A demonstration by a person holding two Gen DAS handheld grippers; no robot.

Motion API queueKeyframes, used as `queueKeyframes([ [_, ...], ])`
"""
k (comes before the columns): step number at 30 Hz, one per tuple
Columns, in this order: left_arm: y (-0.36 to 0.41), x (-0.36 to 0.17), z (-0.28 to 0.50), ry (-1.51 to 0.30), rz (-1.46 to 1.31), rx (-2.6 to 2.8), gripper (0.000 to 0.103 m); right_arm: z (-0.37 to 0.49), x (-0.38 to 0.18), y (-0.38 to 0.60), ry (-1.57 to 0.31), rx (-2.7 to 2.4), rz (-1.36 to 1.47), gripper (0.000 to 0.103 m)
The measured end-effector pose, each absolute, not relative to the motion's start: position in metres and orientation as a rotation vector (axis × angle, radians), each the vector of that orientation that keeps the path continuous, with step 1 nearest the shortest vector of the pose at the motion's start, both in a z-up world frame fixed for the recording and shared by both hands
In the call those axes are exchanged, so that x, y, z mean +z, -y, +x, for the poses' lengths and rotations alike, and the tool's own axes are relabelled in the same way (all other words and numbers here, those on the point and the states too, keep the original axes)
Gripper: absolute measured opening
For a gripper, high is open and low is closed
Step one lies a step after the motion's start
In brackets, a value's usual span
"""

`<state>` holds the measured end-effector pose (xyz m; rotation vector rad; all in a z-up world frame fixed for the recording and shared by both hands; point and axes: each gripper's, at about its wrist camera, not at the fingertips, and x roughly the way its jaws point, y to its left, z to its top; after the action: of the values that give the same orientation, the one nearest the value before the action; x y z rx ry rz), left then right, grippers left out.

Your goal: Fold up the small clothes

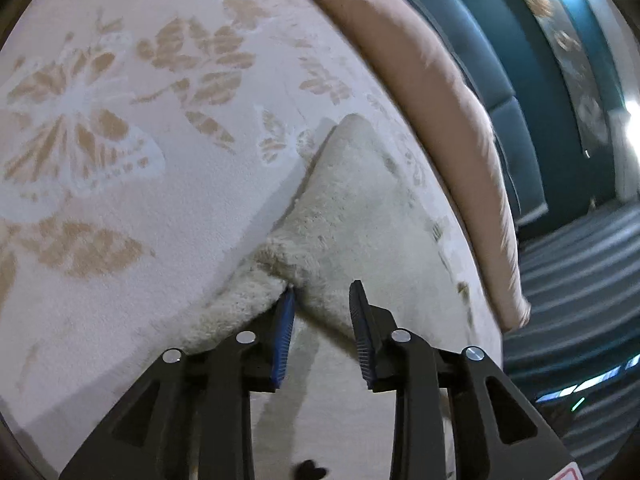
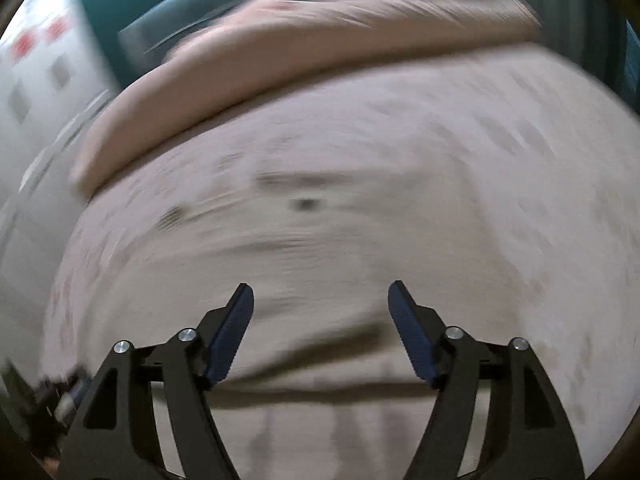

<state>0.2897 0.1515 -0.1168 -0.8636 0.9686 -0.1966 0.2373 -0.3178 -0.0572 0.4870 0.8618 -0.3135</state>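
left claw (image 1: 322, 294) stands apart over a fuzzy cream cloth (image 1: 340, 216), one pad touching its fold; the cloth lies on the butterfly-patterned bedspread (image 1: 120, 120). right claw (image 2: 320, 294) gapes wide, empty, over the blurred bed.

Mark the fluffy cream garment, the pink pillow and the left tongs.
fluffy cream garment (image 1: 344, 216): left wrist view, middle of its raised fold.
pink pillow (image 1: 404, 60): left wrist view, its upper face.
left tongs (image 1: 322, 292): left wrist view, midway between the fingertips, jaws apart.
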Motion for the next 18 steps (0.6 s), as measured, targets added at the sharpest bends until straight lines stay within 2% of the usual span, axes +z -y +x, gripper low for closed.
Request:
queueKeyframes([
  [2, -0.148, -0.112, 0.292, -0.968, -0.826, -0.138, 0.027, 0.244, -0.075, 0.337, -0.924, -0.353, 0.525, 0.068],
  [3, -0.143, -0.110, 0.294, -0.980, -0.790, -0.110, 0.020, 0.250, -0.083, 0.337, -0.955, -0.367, 0.509, 0.065],
  [4, -0.138, -0.108, 0.297, -0.996, -0.747, -0.079, 0.016, 0.253, -0.089, 0.335, -0.982, -0.333, 0.517, 0.039],
  [5, -0.134, -0.107, 0.299, -1.004, -0.713, -0.059, 0.013, 0.256, -0.093, 0.331, -0.991, -0.271, 0.548, 0.018],
  [6, -0.131, -0.106, 0.300, -1.011, -0.676, -0.039, 0.009, 0.258, -0.089, 0.326, -0.991, -0.214, 0.572, 0.007],
  [8, -0.128, -0.105, 0.302, -1.026, -0.633, -0.016, 0.008, 0.248, -0.064, 0.324, -0.891, -0.226, 0.509, 0.006],
  [10, -0.131, -0.109, 0.306, -1.039, -0.638, -0.014, 0.008, 0.236, -0.062, 0.345, -0.866, -0.275, 0.529, 0.005],
  [14, -0.127, -0.112, 0.309, -1.049, -0.596, -0.010, 0.009, 0.232, -0.104, 0.367, -0.990, -0.333, 0.522, 0.006],
  [16, -0.126, -0.112, 0.308, -1.048, -0.586, -0.007, 0.011, 0.233, -0.076, 0.349, -0.979, -0.345, 0.452, 0.017],
  [18, -0.128, -0.113, 0.309, -1.047, -0.590, -0.012, 0.011, 0.229, -0.051, 0.331, -0.919, -0.393, 0.408, 0.020],
])
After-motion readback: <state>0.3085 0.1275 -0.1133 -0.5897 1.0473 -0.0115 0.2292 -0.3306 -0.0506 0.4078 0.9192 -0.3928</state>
